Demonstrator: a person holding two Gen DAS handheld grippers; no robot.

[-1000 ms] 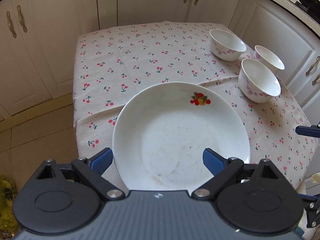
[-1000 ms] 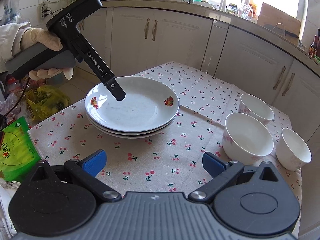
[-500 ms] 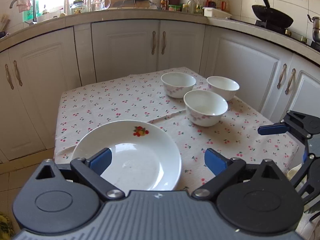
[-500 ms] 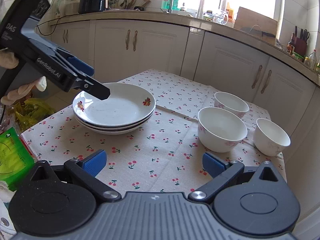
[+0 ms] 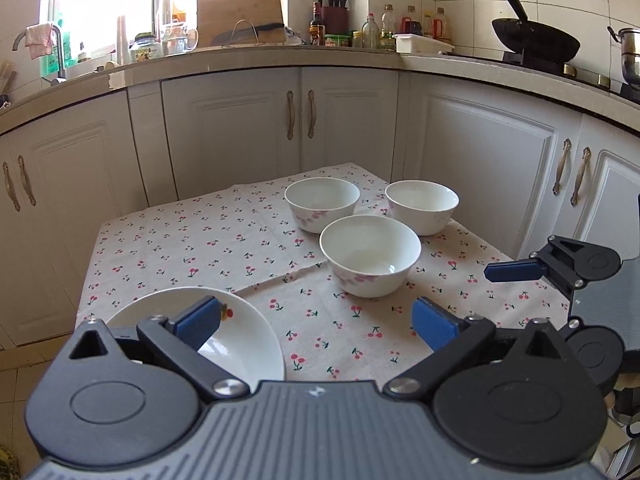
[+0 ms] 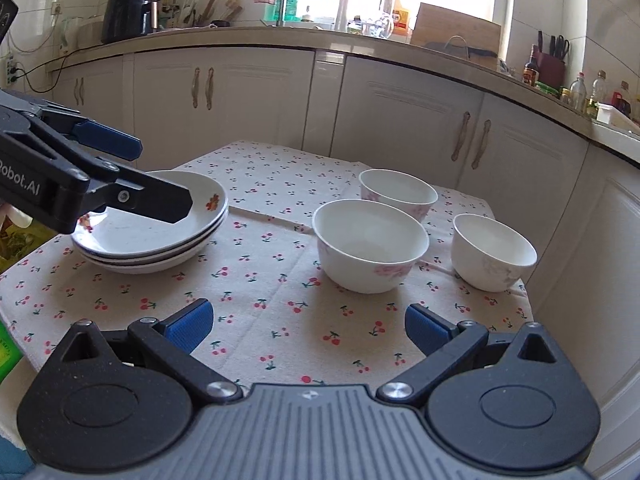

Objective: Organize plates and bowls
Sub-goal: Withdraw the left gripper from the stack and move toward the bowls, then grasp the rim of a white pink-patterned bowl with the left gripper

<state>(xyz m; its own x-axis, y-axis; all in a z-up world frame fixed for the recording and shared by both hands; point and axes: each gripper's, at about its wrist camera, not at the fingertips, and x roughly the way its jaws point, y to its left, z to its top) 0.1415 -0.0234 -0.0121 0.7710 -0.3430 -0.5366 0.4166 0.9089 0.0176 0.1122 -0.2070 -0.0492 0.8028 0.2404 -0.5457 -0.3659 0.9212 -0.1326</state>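
A small table covered with a cream cherry-print cloth [image 6: 260, 280] stands in the corner of a kitchen, white cabinets [image 5: 240, 132] wrapping round behind it. On the cloth's left part sits a stack of shallow white plates [image 6: 156, 236], three rims showing, the top one marked with a small red-and-orange fruit motif near its edge. From the left camera only the top plate shows [image 5: 248, 344], low and close under the tool.

To the right of the stack stand three white round bowls with faint pink flower prints. The nearest white bowl [image 6: 370, 246] is the widest in view and sits between the plates and the others; the far white bowl [image 6: 398, 192] stands just behind it; the right-hand white bowl [image 6: 494, 252] is near the cloth's right edge. All three are upright, apart from one another, though the nearest and far ones overlap in sight.

The left gripper [image 5: 316, 320] has its blue-padded fingers spread wide, holding nothing; its left pad hangs over the plate's rim and its right pad over bare cloth. Seen from the right camera, it [image 6: 160, 172] reaches in above the plate stack, one dark finger crossing the top plate, whether touching I cannot tell.

The right gripper [image 6: 306, 326] is likewise spread wide with nothing between its blue pads, above the near edge of the cloth, facing the nearest bowl.
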